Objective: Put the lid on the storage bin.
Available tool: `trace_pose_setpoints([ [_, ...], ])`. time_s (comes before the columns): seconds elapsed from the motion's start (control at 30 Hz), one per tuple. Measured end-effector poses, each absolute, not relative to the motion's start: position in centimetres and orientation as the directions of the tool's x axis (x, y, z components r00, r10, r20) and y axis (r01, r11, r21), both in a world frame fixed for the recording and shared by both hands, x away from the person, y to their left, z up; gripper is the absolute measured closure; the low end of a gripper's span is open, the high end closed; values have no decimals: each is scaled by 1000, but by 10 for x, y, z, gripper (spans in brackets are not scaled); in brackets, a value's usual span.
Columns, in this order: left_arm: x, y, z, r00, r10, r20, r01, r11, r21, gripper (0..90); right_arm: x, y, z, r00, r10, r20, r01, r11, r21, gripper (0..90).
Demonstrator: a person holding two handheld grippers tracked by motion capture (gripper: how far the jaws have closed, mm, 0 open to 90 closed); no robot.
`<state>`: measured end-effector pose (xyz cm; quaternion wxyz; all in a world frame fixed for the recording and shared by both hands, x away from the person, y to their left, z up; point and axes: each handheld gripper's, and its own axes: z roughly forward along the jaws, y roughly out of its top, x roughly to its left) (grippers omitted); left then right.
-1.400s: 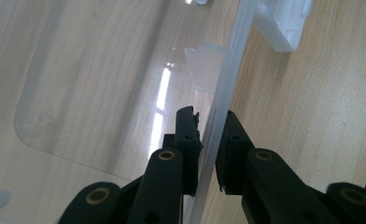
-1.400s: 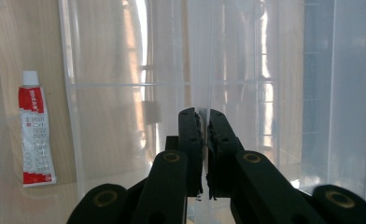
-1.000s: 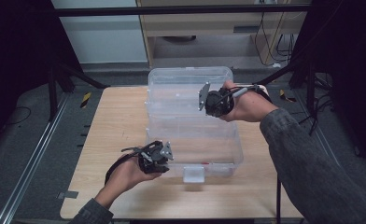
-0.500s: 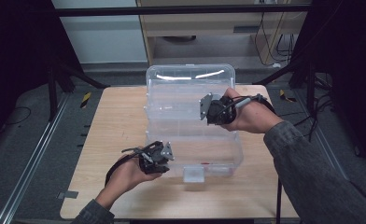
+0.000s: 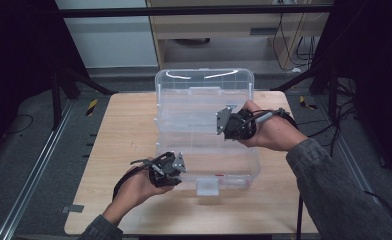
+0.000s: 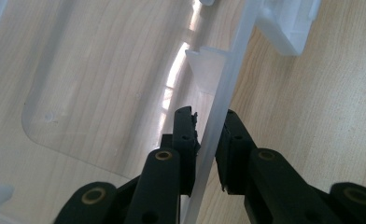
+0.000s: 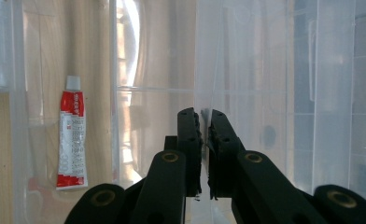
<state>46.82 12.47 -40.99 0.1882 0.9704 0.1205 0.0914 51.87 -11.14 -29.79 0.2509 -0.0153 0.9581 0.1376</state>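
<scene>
Light wood, pale grain, that's the tabletop (image 5: 119,145), a smallish square slab with rounded corners sitting on grey carpet-like floor (image 5: 29,150). Metal rail (image 5: 31,187) runs along the floor on the left side, with a small yellow-and-black striped marker (image 5: 91,106) lying near the tabletop's far left corner. Behind it there's a beige cabinet or desk unit (image 5: 209,25) with a white panel (image 5: 109,35) next to it, black stand legs (image 5: 69,80) on both sides, and a tangle of cables (image 5: 304,45) at the back right. Room edges are pretty dark. Sitting mid-tabletop is a clear plastic organizer box (image 5: 204,95), lid tipped up toward the far side, white latch (image 5: 207,186) on the near edge. The left gripper (image 5: 176,164) is at the box's near left corner, and in the left gripper view its jaws straddle the thin clear wall (image 6: 228,84), pinching it or very close to it, one jaw inside and one outside. The right gripper (image 5: 223,121) is over the middle of the box, jaws squeezed together on a thin clear divider or lid edge in the right gripper view. Through the plastic there you can see a red and white tube (image 7: 73,140) lying flat in a compartment, off to the left of the jaws.
</scene>
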Motion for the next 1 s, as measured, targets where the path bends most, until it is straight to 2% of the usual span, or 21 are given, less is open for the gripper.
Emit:
trace_pose_setpoints([
  [0.17, 468, 125, -410, 954, 269, 132, 199, -899, 391, 786, 515, -113, -299, -874, 42, -485, -101, 959, 265, 852],
  [0.23, 462, 125, -412, 937, 336, 95, 273, -874, 402, 786, 512, -114, -301, -875, 44, -481, -100, 958, 270, 851],
  [0.37, 462, 125, -412, 936, 339, 96, 275, -874, 402, 785, 508, -115, -302, -878, 40, -476, -102, 957, 270, 849],
  [0.47, 462, 125, -412, 939, 328, 104, 262, -877, 402, 784, 506, -116, -303, -882, 42, -470, -101, 957, 273, 848],
  [0.5, 467, 125, -410, 954, 266, 139, 194, -900, 391, 784, 506, -116, -303, -882, 43, -469, -100, 956, 275, 848],
  [0.67, 468, 125, -410, 954, 262, 143, 189, -901, 390, 783, 502, -117, -305, -882, 37, -470, -104, 957, 271, 849],
  [0.7, 463, 125, -412, 942, 317, 110, 250, -882, 400, 783, 502, -117, -305, -882, 36, -469, -105, 957, 270, 849],
  [0.73, 463, 125, -412, 942, 317, 110, 250, -882, 400, 783, 502, -117, -305, -882, 36, -469, -105, 957, 270, 849],
  [0.77, 468, 126, -410, 955, 262, 141, 189, -901, 391, 783, 500, -118, -306, -885, 36, -464, -102, 958, 269, 849],
  [0.93, 468, 126, -411, 955, 260, 143, 186, -901, 393, 782, 497, -118, -308, -889, 35, -456, -100, 958, 268, 848],
  [1.0, 463, 126, -412, 941, 320, 110, 252, -878, 406, 782, 497, -119, -308, -891, 35, -453, -98, 958, 268, 847],
])
